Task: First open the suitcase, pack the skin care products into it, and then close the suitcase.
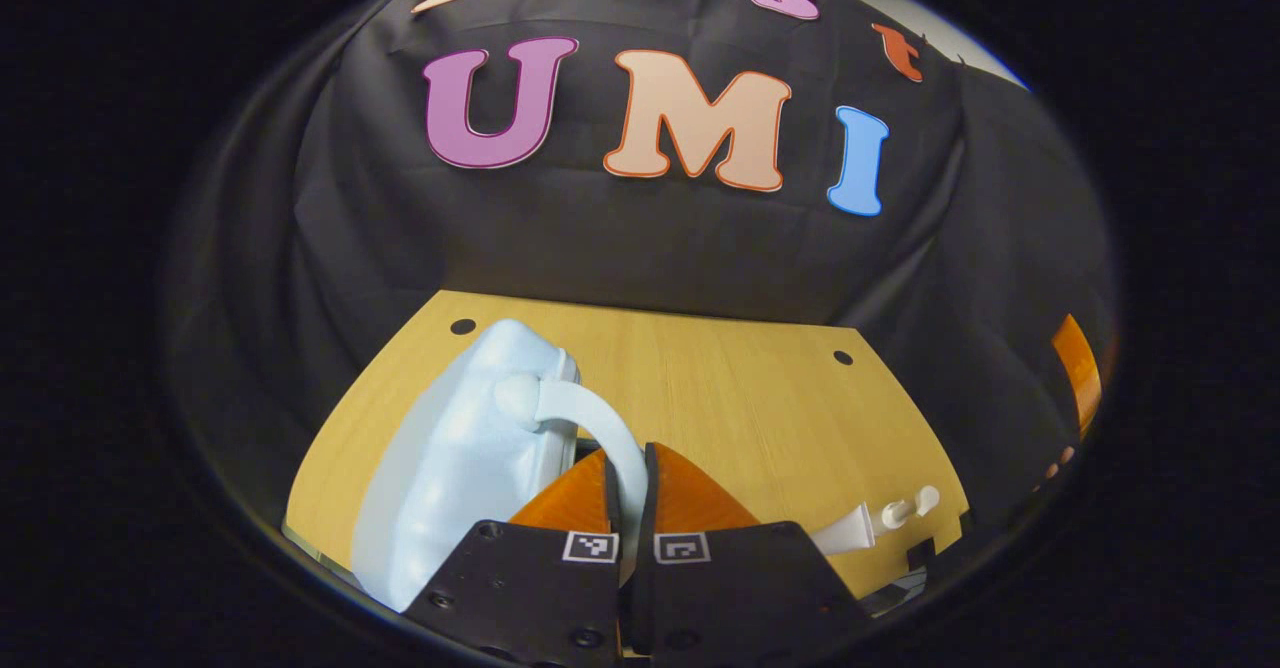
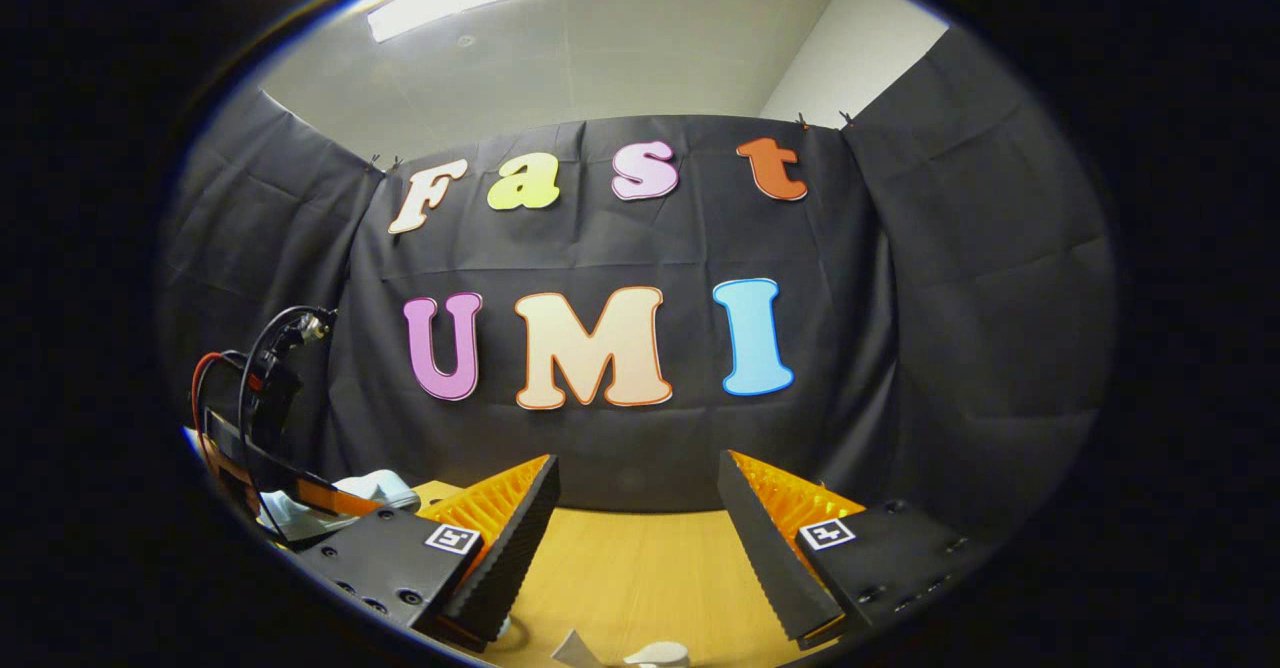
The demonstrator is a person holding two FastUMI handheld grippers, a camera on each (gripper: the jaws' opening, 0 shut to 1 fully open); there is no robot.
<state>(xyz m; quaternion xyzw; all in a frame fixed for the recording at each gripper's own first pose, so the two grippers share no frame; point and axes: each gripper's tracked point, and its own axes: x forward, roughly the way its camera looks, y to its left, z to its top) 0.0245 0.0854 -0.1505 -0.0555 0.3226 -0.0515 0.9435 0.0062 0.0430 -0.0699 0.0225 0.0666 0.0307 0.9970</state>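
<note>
I see my left tongs (image 1: 630,483) clamped on the handle (image 1: 590,418) of one suitcase (image 1: 460,468), one tube (image 1: 850,528) lying right, right tongs (image 2: 635,528) apart.

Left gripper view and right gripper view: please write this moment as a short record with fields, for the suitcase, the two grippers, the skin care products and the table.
suitcase: pale blue suitcase, lying closed on the table
suitcase handle: white handle, arching from the case
left gripper: left gripper, jaws closed on the handle
right gripper: right gripper, jaws wide apart, holding nothing, above the table
skin care products: white tube lying on the table to the right of the suitcase, not yet packed
table: wooden table
</note>
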